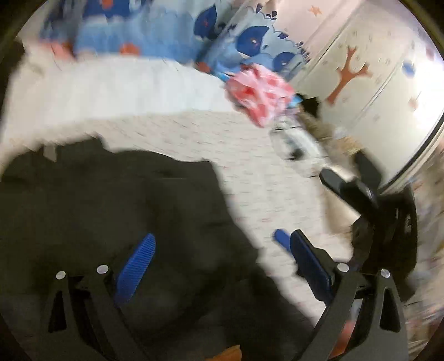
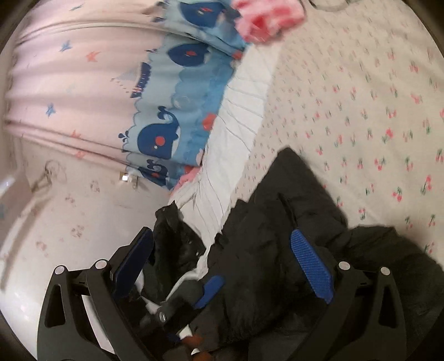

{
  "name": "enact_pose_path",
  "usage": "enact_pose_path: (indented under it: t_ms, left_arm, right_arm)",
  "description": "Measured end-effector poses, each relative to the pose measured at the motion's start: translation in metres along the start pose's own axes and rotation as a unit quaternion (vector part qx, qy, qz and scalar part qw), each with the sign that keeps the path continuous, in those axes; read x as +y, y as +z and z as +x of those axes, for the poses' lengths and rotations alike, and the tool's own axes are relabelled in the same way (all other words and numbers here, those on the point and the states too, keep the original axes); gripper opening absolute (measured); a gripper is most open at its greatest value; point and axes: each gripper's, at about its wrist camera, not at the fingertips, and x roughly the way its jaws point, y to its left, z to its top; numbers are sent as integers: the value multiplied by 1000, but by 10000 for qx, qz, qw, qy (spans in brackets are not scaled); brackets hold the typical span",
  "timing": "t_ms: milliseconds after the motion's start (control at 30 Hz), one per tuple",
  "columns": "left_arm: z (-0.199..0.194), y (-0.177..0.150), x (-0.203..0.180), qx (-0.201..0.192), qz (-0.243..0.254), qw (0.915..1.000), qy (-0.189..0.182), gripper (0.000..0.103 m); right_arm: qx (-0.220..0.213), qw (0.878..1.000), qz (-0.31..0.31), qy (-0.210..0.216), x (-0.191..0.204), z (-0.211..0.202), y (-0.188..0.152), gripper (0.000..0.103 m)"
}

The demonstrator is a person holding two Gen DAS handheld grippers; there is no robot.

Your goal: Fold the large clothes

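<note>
A large black garment [image 1: 116, 205] lies on the cherry-print bed sheet [image 1: 236, 155], filling the lower left of the blurred left wrist view. My left gripper [image 1: 222, 250] is open above its right edge, its blue pads [image 1: 136, 266] wide apart and holding nothing. My right gripper shows at the right of that view as dark fingers [image 1: 349, 191]. In the right wrist view the black garment [image 2: 272, 222] lies bunched under my right gripper [image 2: 222, 258], which is open above it. My left gripper's fingers [image 2: 208, 288] reach in low between the right gripper's fingers.
A blue whale-print fabric [image 2: 172, 91] and a pink-and-red cloth [image 2: 266, 19] lie at the bed's far side. A white ribbed cover [image 2: 238, 116] runs along the sheet [image 2: 360, 111]. A pale starry curtain [image 2: 69, 69] hangs beside the bed. A decorated wardrobe [image 1: 360, 69] stands behind.
</note>
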Motion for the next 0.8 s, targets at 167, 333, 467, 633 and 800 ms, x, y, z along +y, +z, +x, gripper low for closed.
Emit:
enact_pose_path:
  t_ms: [167, 333, 467, 633, 800]
  left_arm:
    - [-68, -36, 45, -446, 37, 9848, 1676, 93]
    - [-128, -83, 104, -725, -277, 9306, 3576, 93]
    - [-138, -95, 130, -695, -620, 9246, 3693, 93]
    - [-148, -96, 135, -914, -571, 9217, 3727, 93]
    - [-145, -101, 127, -976, -393, 9197, 3782, 93]
  right_arm:
    - [250, 9992, 94, -305, -13, 17, -5, 96]
    - [-163, 9896, -787, -1193, 3, 11, -2, 96]
    - [94, 9774, -1232, -1717, 0, 38, -15, 96]
    - [91, 9379, -2715, -2158, 34, 52, -44, 53]
    - [-80, 9184, -3396, -2030, 56, 55, -66, 10]
